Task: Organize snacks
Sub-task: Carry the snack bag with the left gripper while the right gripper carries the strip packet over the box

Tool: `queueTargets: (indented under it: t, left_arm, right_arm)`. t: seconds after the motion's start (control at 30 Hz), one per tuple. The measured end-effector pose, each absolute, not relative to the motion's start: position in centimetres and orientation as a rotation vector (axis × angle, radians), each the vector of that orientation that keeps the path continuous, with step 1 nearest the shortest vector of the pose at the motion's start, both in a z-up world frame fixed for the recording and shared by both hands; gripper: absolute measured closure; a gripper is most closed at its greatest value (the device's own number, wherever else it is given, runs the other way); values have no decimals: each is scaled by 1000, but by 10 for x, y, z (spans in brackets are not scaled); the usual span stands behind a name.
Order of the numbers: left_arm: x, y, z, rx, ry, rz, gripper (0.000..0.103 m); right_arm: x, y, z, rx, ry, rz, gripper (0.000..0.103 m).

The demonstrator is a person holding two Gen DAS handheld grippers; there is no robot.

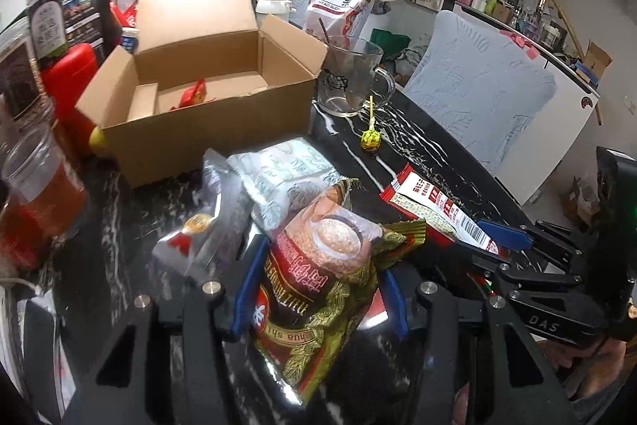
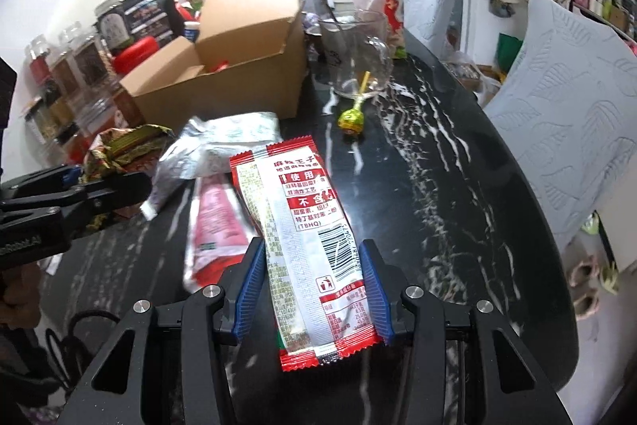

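My left gripper (image 1: pixel 322 295) is shut on a brown and gold-green snack packet (image 1: pixel 326 257), held above the black marble table (image 1: pixel 418 154). My right gripper (image 2: pixel 312 289) is shut on a long red-and-white packet (image 2: pixel 298 218), also off the table. Each gripper shows in the other's view: the right gripper (image 1: pixel 501 241) beside me, the left gripper (image 2: pixel 79 182) at the left edge. An open cardboard box (image 1: pixel 207 130) stands ahead with a red candy (image 1: pixel 195 92) inside. A white packet (image 1: pixel 278 174), a silver packet (image 1: pixel 203 226), a pink packet (image 2: pixel 215 226) and a lollipop (image 1: pixel 369 138) lie on the table.
A glass mug (image 1: pixel 350 78) stands right of the box, with a large red-and-white snack bag (image 1: pixel 338 2) behind it. Jars, a red container (image 1: pixel 71 82) and a plastic cup of brown drink (image 1: pixel 43 186) crowd the left side. A pale covered chair (image 1: pixel 477 94) stands past the table's right edge.
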State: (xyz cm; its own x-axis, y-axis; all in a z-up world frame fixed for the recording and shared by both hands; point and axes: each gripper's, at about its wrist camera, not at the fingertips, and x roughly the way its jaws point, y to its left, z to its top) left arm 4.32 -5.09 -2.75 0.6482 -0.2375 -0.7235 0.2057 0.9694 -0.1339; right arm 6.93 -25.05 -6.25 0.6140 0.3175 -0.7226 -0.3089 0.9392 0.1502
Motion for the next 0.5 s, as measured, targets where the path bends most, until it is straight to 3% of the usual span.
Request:
queueTargets:
  t: [0.5]
  left_arm:
    - [-12,3,-10,-77,760,-146,51]
  right_arm:
    - [9,-196,-37,7,727,494,56]
